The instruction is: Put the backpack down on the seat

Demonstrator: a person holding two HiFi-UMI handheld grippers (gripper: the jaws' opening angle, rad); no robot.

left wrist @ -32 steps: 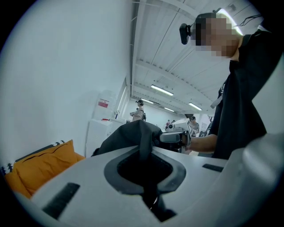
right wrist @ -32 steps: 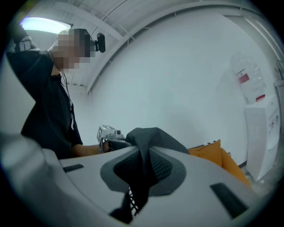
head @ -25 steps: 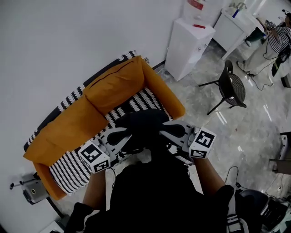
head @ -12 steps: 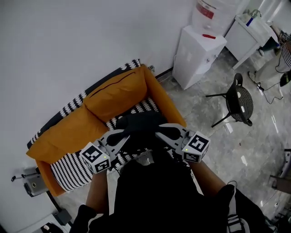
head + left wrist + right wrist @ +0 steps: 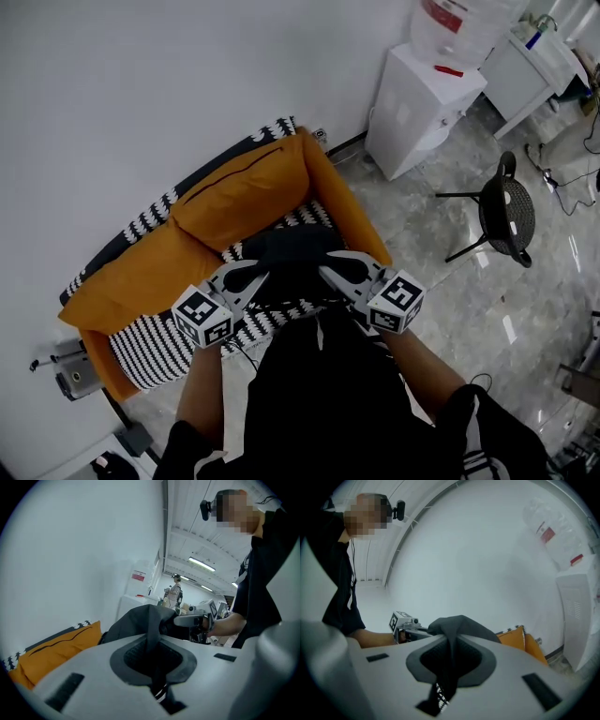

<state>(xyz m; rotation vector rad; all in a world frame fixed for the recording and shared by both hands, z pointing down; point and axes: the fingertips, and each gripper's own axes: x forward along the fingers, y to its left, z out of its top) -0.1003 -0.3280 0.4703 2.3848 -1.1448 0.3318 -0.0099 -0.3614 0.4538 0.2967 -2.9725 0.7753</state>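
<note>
A black backpack [image 5: 292,258] hangs between my two grippers over the black-and-white striped seat [image 5: 155,347] of an orange sofa [image 5: 239,192]. My left gripper [image 5: 255,275] is shut on the backpack's fabric [image 5: 150,620] at its left side. My right gripper [image 5: 330,272] is shut on the fabric [image 5: 452,641] at its right side. In each gripper view the dark cloth runs pinched through the jaws, and the other gripper [image 5: 199,619] [image 5: 404,623] shows beyond it. Whether the backpack touches the seat is hidden by the bag itself.
The sofa stands against a white wall [image 5: 141,94]. A white water dispenser [image 5: 422,98] stands at its right end, a black chair [image 5: 502,211] on the marble floor [image 5: 441,281] further right. A small grey device [image 5: 70,375] lies on the floor left of the sofa.
Both grippers have carried the backpack forward and lower, toward the sofa's seat. The view has shifted closer to the sofa. Both grips have stayed the same.
</note>
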